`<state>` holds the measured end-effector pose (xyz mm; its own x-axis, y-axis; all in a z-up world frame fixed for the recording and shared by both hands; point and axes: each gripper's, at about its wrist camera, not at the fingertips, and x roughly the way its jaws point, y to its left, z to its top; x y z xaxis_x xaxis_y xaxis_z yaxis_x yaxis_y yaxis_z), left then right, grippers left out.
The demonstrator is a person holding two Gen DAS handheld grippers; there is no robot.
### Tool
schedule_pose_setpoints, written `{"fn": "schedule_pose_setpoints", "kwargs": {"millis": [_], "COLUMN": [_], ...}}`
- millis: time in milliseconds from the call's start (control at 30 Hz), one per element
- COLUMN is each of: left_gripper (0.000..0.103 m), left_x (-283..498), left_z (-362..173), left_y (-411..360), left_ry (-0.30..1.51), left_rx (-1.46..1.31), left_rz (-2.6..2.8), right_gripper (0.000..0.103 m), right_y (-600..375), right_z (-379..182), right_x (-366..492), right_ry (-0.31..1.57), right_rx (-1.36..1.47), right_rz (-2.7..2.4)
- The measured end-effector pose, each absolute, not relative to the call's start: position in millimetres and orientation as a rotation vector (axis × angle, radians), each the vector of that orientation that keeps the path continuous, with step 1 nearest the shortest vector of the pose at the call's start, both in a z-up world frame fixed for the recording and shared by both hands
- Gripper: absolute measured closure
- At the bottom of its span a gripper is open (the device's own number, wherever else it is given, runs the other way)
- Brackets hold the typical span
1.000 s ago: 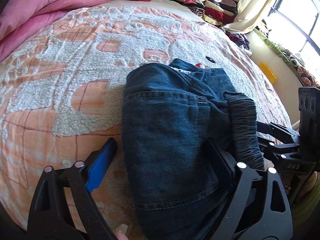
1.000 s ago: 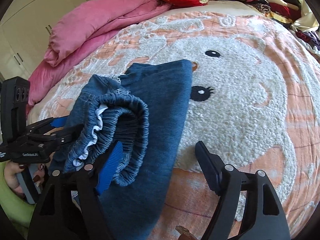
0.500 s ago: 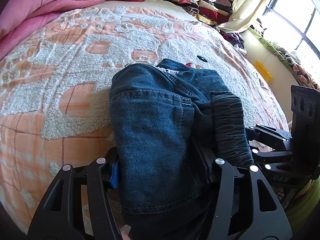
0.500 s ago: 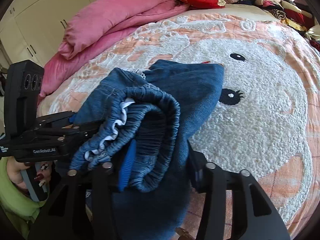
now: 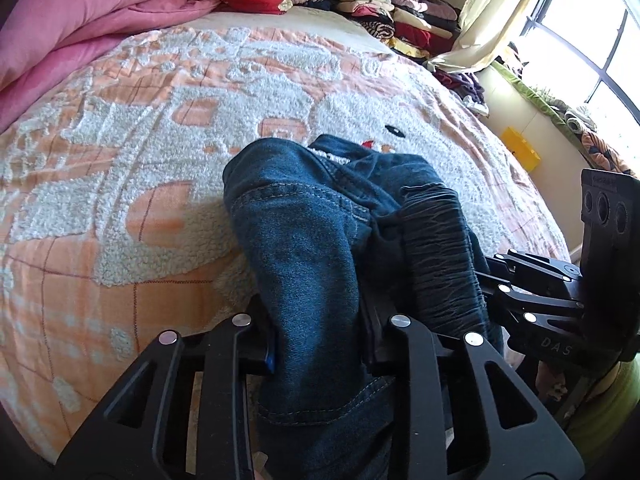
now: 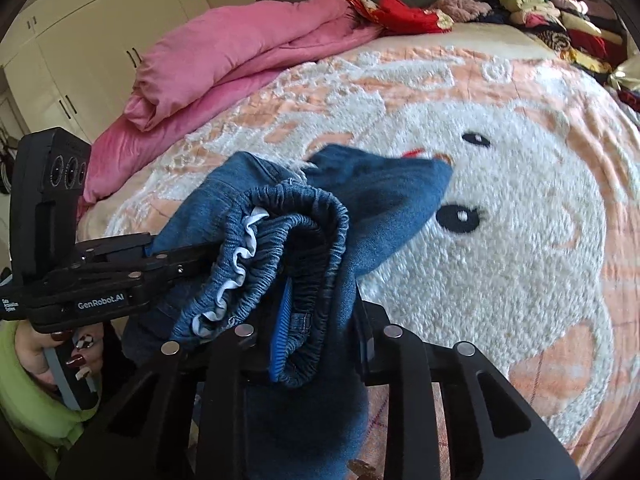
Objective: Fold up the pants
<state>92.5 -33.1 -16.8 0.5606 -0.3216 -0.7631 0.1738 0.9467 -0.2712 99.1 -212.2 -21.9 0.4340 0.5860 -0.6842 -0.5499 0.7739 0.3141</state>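
Change: one second ago both grippers stood open beside the jeans; both have since closed onto the cloth.
Left gripper (image 5: 320,340): clamped on the denim panel near the seam, fingers drawn tight against the fabric.
Right gripper (image 6: 320,336): clamped on the gathered elastic waistband.
Jeans (image 5: 304,240): already folded into a compact bundle; near end raised in both grips, far end resting on the blanket.
Meaning: the bundle appears secured at two points, probably ready for lifting, a final fold or moving aside.
Surface: bed covered by a fleecy peach-and-white blanket (image 6: 520,240) with a cartoon face.
Room: pink quilt (image 6: 240,56) at the far left, stacked clothes (image 5: 400,20) along the headboard, cupboards (image 6: 100,32), window (image 5: 592,40) with curtain.
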Motion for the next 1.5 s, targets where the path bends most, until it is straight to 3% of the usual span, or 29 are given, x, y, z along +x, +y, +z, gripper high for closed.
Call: {"fn": "schedule_pose_setpoints", "kwargs": {"millis": [533,1133,1267,1500], "left_gripper": [0.082,0.082,0.082,0.074], "left_x": [124.7,155.4,158.4,160.8], "left_z": [19.6,9.7,3.3,-6.4], "left_y": [-31.1,-28.3,-26.4,-23.7], "left_ry": [0.853,0.861,0.874,0.897], "left_rx": [-0.157,-0.143,-0.145,-0.141], "left_rz": [-0.275,-0.246,-0.236,-0.219], "right_gripper": [0.078,0.078,0.076,0.060], "right_y": [-204.5,-194.9,-195.5,-205.3], "right_z": [15.4,2.9,-3.8,-23.1], "right_x": [134.3,167.0,171.7,178.6], "right_ry": [0.773,0.794,0.826,0.905], "right_rx": [0.039,-0.006,-0.009,0.030], "right_rz": [0.692,0.630,0.605,0.552]}}
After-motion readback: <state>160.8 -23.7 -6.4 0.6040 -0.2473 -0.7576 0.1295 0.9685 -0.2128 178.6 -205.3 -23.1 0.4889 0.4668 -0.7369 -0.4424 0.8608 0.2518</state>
